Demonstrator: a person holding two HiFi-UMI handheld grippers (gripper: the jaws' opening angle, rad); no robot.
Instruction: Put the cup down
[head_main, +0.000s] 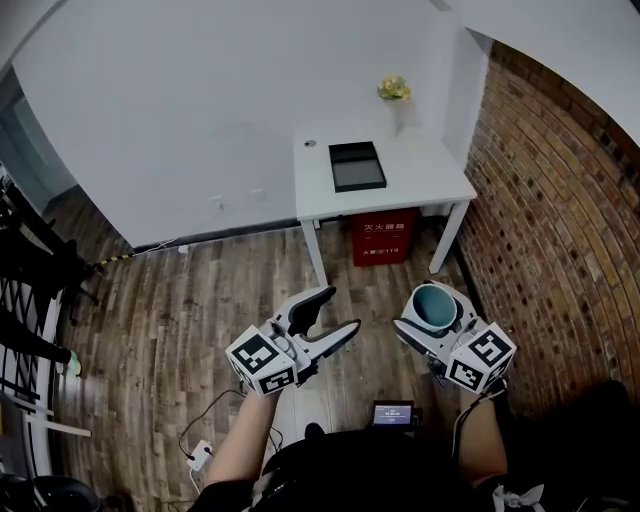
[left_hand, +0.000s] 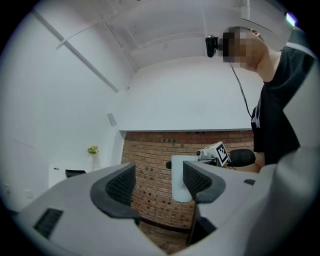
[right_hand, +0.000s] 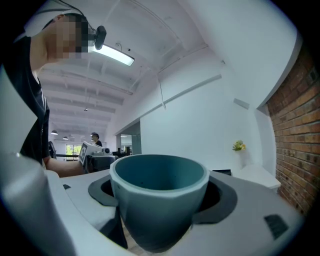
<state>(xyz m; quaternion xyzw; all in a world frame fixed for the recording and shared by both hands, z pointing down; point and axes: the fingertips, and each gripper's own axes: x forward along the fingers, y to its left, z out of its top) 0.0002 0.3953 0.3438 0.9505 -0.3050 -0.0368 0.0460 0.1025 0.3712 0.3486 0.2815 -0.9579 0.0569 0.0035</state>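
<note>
Close above the wooden plank floor (head_main: 180, 300), the right gripper (head_main: 435, 318) clamps its dark pads (right_hand: 225, 197) on a smooth, round teal cup (right_hand: 159, 205). The left gripper (left_hand: 152, 182) stands with jaws apart, empty. Beyond, a white table (head_main: 430, 170) bears a black square tray (head_main: 357, 166), beside a rough brick wall (head_main: 560, 200).

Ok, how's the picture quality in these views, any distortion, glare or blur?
Head view: the wide lens bends the brick wall into a curve; light is even, no glare. Left gripper view: black corners around a round image. Right gripper view: the ceiling light burns bright, and the teal cup looms oversized up close.
</note>
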